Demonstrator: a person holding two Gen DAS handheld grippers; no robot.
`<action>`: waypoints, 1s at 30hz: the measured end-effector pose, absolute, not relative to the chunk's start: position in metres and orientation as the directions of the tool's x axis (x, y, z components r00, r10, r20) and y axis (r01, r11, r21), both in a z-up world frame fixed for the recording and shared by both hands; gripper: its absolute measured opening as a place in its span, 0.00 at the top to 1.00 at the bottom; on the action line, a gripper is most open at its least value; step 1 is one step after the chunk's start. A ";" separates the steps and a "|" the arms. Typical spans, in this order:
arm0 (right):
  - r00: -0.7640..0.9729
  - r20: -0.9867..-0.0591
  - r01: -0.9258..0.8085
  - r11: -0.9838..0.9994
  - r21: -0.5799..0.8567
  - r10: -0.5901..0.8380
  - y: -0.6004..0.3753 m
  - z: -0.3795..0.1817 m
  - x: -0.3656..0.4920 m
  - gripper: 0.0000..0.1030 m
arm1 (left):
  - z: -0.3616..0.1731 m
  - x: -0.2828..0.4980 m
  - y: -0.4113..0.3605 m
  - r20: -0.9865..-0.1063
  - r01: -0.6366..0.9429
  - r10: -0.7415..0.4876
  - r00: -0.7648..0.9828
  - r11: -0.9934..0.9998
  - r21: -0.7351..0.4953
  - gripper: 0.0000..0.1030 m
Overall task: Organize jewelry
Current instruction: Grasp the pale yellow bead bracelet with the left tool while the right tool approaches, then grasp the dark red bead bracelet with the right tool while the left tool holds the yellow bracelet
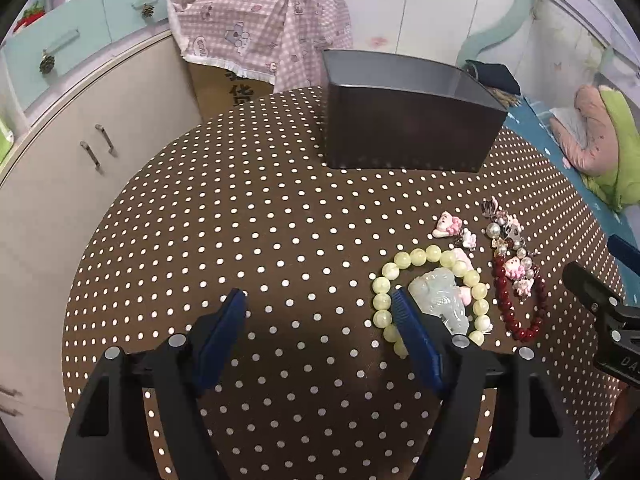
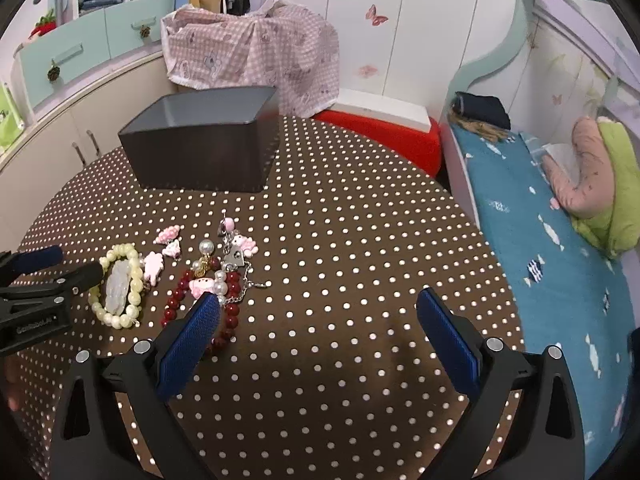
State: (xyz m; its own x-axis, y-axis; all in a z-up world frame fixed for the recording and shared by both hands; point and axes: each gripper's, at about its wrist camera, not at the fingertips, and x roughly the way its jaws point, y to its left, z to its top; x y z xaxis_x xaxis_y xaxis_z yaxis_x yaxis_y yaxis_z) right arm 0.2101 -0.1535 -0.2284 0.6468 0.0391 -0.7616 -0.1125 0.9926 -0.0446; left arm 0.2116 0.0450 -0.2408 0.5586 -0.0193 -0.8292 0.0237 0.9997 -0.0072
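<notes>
On the brown polka-dot table (image 1: 240, 240) lies a pale yellow-green bead bracelet (image 1: 418, 258) (image 2: 136, 276) ringed around a white jade pendant (image 1: 440, 292) (image 2: 118, 286). Beside it lie a dark red bead bracelet (image 1: 520, 320) (image 2: 176, 300), pink charms (image 1: 448, 226) (image 2: 168, 236) and a pearl charm cluster (image 1: 508, 232) (image 2: 232, 248). A dark grey box (image 1: 400, 120) (image 2: 200, 148) stands open-topped at the table's far side. My left gripper (image 1: 318, 294) is open, its right finger over the yellow-green bracelet's near edge. My right gripper (image 2: 318, 296) is open and empty, its left finger over the red bracelet.
A bed with a blue sheet (image 2: 540, 220) runs along the right of the table. A red stool (image 2: 392, 136) and a pink checked cloth (image 2: 256, 48) over a cardboard carton sit behind it. Pale cabinets (image 1: 80, 168) line the left.
</notes>
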 end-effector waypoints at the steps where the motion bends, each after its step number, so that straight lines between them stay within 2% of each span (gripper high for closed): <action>1: 0.642 -0.765 -0.115 0.993 -0.040 0.044 -0.153 -0.230 0.211 0.07 | -0.242 0.214 0.045 -0.830 0.028 -0.021 0.557 1.000 -0.007 0.30; 3: 0.633 -0.772 -0.119 0.992 -0.034 0.050 -0.152 -0.232 0.213 0.07 | -0.244 0.216 0.040 -0.823 0.036 -0.011 0.568 0.999 0.012 0.32; 5: 0.627 -0.777 -0.124 0.992 -0.030 0.055 -0.151 -0.234 0.215 0.07 | -0.243 0.216 0.038 -0.818 0.045 -0.019 0.575 0.999 0.008 0.40; 7: 0.621 -0.781 -0.129 0.991 -0.025 0.062 -0.149 -0.235 0.215 0.07 | -0.241 0.214 0.038 -0.813 0.049 -0.020 0.582 0.999 0.011 0.59; 8: 0.619 -0.782 -0.133 0.991 -0.021 0.066 -0.148 -0.236 0.216 0.07 | -0.240 0.214 0.039 -0.811 0.046 -0.017 0.584 0.999 0.012 0.64; 10: 0.612 -0.789 -0.133 0.991 -0.022 0.065 -0.146 -0.239 0.217 0.08 | -0.240 0.215 0.041 -0.807 0.038 -0.009 0.590 0.999 0.016 0.83; 12: 0.606 -0.792 -0.144 0.989 -0.015 0.076 -0.142 -0.240 0.217 0.08 | -0.239 0.216 0.045 -0.805 0.033 -0.019 0.594 0.999 0.001 0.92; 16: 0.590 -0.802 -0.160 0.987 -0.008 0.089 -0.137 -0.243 0.214 0.09 | -0.236 0.213 0.057 -0.793 0.018 -0.054 0.607 0.998 -0.054 0.93; 17: 0.587 -0.804 -0.163 0.987 -0.006 0.092 -0.136 -0.244 0.214 0.19 | -0.234 0.211 0.059 -0.787 0.022 -0.068 0.613 0.997 -0.069 0.93; 18: 0.582 -0.807 -0.166 0.986 0.001 0.098 -0.136 -0.244 0.213 0.39 | -0.231 0.211 0.062 -0.781 0.026 -0.078 0.620 0.997 -0.078 0.93; 19: 0.572 -0.813 -0.167 0.986 0.013 0.107 -0.135 -0.245 0.213 0.44 | -0.229 0.209 0.063 -0.776 0.029 -0.081 0.626 0.996 -0.081 0.93; 25: 0.558 -0.822 -0.186 0.982 0.012 0.116 -0.129 -0.245 0.209 0.53 | -0.213 0.199 0.062 -0.748 0.060 -0.124 0.652 0.992 -0.112 0.93; 27: 0.548 -0.825 -0.200 0.979 0.032 0.139 -0.125 -0.245 0.207 0.62 | -0.208 0.196 0.061 -0.740 0.070 -0.135 0.659 0.990 -0.119 0.93; 30: 0.526 -0.828 -0.216 0.972 0.093 0.195 -0.124 -0.243 0.203 0.64 | -0.203 0.192 0.061 -0.732 0.080 -0.145 0.665 0.989 -0.124 0.93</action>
